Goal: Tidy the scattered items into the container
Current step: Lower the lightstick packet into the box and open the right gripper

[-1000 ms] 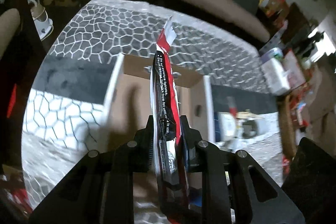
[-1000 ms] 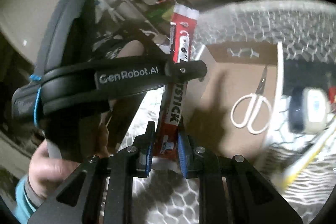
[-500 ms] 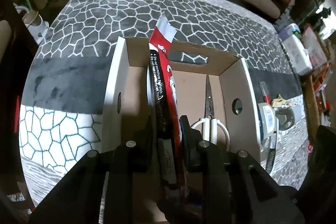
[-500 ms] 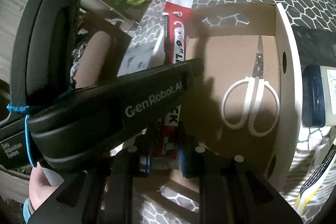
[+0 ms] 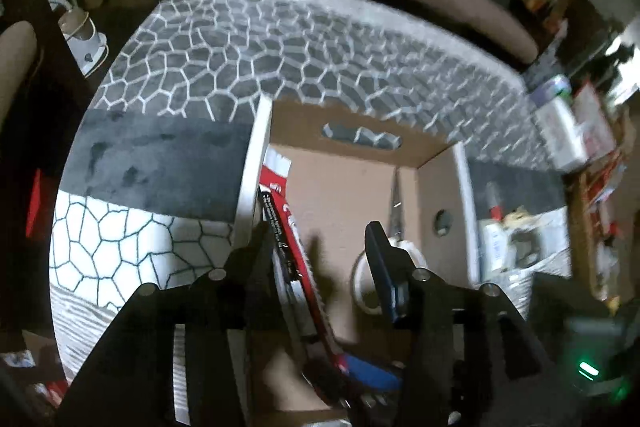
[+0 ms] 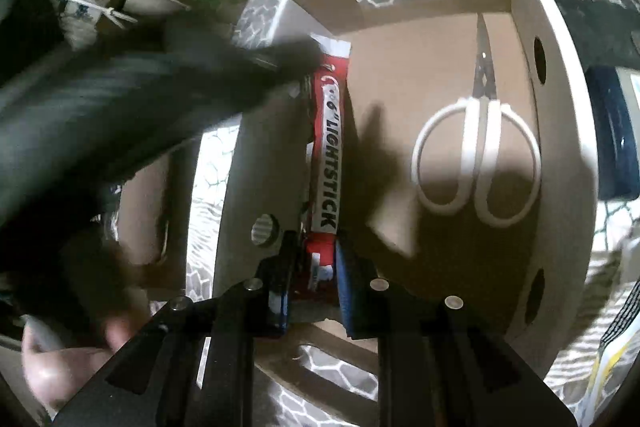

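patterned rug (image 5: 248,67), box (image 6: 520,7) w/ lightstick (image 6: 330,155) (right gripper (image 6: 314,267) pinching)

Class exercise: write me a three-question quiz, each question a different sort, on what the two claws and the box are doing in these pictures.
1. True or false: the left claw is shut on the lightstick packet.
2. Where do the white-handled scissors lie? A) on the patterned cloth B) on the floor of the cardboard box C) on the sofa
3. Fill in: seen from the wrist cameras, the packet lies along the box's ____ wall.

Key
1. False: its jaws stand wide apart; the right claw grips the packet.
2. B
3. left
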`<state>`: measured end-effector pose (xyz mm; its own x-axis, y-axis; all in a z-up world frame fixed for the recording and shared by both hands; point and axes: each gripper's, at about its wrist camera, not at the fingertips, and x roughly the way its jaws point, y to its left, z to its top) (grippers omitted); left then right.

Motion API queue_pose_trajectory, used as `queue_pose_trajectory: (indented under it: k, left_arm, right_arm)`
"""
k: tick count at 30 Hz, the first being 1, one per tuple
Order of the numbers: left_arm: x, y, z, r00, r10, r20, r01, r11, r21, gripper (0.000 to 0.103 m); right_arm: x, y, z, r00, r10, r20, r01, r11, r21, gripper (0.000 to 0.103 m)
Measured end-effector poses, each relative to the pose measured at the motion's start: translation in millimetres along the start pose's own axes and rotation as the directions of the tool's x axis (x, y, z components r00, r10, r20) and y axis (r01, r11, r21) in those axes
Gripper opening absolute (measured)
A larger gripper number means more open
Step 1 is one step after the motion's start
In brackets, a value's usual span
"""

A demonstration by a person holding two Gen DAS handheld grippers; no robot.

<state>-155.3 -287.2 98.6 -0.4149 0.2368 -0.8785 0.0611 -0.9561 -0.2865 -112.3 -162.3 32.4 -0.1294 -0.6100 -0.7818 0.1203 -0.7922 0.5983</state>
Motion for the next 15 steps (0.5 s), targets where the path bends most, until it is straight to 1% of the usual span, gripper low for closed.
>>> queue_pose_trajectory:
  k: [2,3,8,15]
  left_arm:
    - [-14.0,2.6,0.2,1.0,-0.009,0.028,0.01,1.0,-0.002,0.051]
    - [-21.9,5.2,-0.1,0.999,-0.011,0.042,0.012,1.0,-0.004,0.052]
    - [-41.1,24.8,-4.7,0.998,-0.02,0.058,0.022,0.999,-0.04,0.052]
    - [-52.0,48.6,-23.8,0.997,-0.039,0.061,0.044,0.996,-0.081,0.052]
  right_arm:
    - [-2.7,0.8,1.2,1.0,-0.002,-0.004,0.002,1.0,0.012,0.018]
    - [-3.0,0.4,1.7,1.0,-0.003,-0.002,0.003,1.0,0.023,0.017]
    - [4.2,-4.2,1.9,1.0,0.003,-0.008,-0.002,0.996,0.093,0.017]
    - [22.8,4.0,18.7,0.999,-0.034,0.008,0.033,0.995,0.099,0.018]
